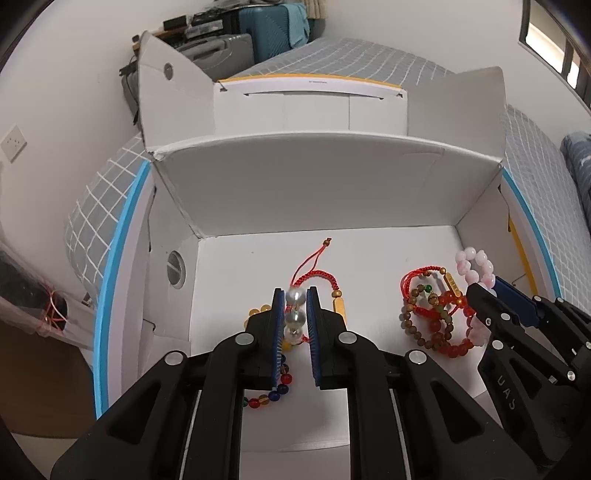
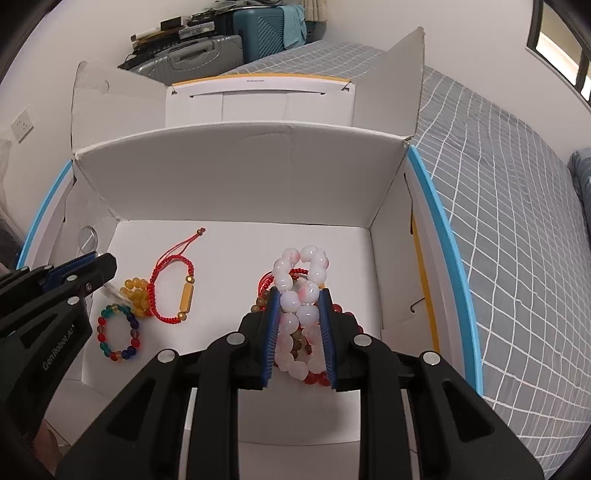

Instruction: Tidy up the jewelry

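My left gripper [image 1: 296, 295] is shut on a clear-bead bracelet [image 1: 294, 312] above the floor of a white cardboard box [image 1: 295, 192]. Under it lie a red cord bracelet with a gold tube [image 1: 338, 306], yellow beads [image 1: 258, 311] and a multicolour bead bracelet [image 1: 275, 393]. My right gripper [image 2: 299, 295] is shut on a pink-and-white bead bracelet [image 2: 299, 291] over a pile of red and brown bracelets [image 1: 436, 314] at the box's right. In the right wrist view the left gripper [image 2: 99, 271] is at the far left, by the multicolour bracelet [image 2: 118, 334] and the red cord bracelet [image 2: 173, 288].
The box stands on a bed with a grey checked cover [image 2: 517, 221]. Its flaps [image 1: 173, 96] stand up at the back and sides. Suitcases [image 2: 258, 29] are stacked against the far wall. A blue-edged white rim [image 1: 110, 280] runs along the box's sides.
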Demonstrator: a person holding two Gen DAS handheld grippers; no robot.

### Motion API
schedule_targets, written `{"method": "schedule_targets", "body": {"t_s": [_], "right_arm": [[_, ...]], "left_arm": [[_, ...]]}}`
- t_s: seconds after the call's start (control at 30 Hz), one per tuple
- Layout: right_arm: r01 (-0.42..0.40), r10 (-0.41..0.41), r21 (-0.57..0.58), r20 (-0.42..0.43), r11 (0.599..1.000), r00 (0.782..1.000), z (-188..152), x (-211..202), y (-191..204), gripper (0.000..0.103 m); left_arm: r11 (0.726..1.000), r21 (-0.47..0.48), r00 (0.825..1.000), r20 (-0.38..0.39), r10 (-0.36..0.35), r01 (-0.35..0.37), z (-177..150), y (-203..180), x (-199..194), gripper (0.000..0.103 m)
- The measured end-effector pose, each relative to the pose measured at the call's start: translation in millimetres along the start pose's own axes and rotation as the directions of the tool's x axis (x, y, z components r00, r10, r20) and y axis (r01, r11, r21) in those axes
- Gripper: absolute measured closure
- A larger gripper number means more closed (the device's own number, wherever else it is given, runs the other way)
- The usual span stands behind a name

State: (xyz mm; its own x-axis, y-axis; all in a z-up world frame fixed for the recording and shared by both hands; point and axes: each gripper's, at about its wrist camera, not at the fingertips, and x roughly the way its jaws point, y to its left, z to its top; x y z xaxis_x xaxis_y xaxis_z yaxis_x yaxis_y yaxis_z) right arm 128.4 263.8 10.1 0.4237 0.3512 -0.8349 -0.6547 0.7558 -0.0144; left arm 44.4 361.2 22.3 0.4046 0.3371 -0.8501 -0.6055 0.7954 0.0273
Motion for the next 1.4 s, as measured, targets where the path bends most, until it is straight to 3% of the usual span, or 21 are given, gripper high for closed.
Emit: {"method": "schedule_targets", "body": {"t_s": [0.03, 0.07, 0.1, 0.2, 0.37, 0.6, 0.83, 0.97, 1.4], "right_arm": [[0.003, -0.004, 0.005, 0.008, 1.0, 1.0, 1, -1, 0, 0.064], [0.006, -0.007, 0.015, 0.029, 1.0, 1.0, 2, -4, -1, 0.049], [0.002, -0.004, 0.026, 0.051, 1.0, 0.999, 3, -9, -3, 0.041], [-0.001, -0.003, 0.038, 0.082, 0.999, 0.997, 6, -18, -8, 0.036], [-0.002, -0.012, 0.082, 0.169, 0.997, 0.985, 6, -51, -21, 0.018], [0.003, -0.035, 0.124, 0.261, 0.992, 0.965, -17, -102, -34, 0.008], [0.013, -0.041, 0.086, 0.322, 0.996, 0.946, -55, -145, -25, 0.008], [0.023, -0.048, 0.075, 0.347, 0.997, 0.937, -78, -160, -18, 0.008], [0.02, -0.041, 0.079, 0.279, 0.997, 0.959, -121, -144, -17, 0.008]], "left_arm": [[1.0, 0.002, 1.0, 0.006, 0.004, -0.004, 0, 1, -2, 0.076], [1.0, 0.004, 1.0, 0.02, 0.01, -0.01, 0, 2, -5, 0.056], [1.0, 0.0, 0.999, 0.043, 0.019, -0.019, -1, 4, -11, 0.049], [0.999, -0.008, 0.994, 0.097, 0.047, -0.047, 0, 8, -30, 0.043], [0.998, -0.038, 0.98, 0.189, 0.065, -0.058, -8, 17, -67, 0.014], [0.999, -0.037, 0.964, 0.262, 0.034, -0.025, -33, 22, -107, 0.006], [0.999, -0.037, 0.95, 0.312, -0.01, 0.023, -63, 22, -144, 0.006], [1.0, -0.019, 0.947, 0.321, -0.005, 0.012, -85, 17, -154, 0.006], [1.0, 0.0, 0.959, 0.282, 0.003, -0.003, -137, 17, -139, 0.006]]}}
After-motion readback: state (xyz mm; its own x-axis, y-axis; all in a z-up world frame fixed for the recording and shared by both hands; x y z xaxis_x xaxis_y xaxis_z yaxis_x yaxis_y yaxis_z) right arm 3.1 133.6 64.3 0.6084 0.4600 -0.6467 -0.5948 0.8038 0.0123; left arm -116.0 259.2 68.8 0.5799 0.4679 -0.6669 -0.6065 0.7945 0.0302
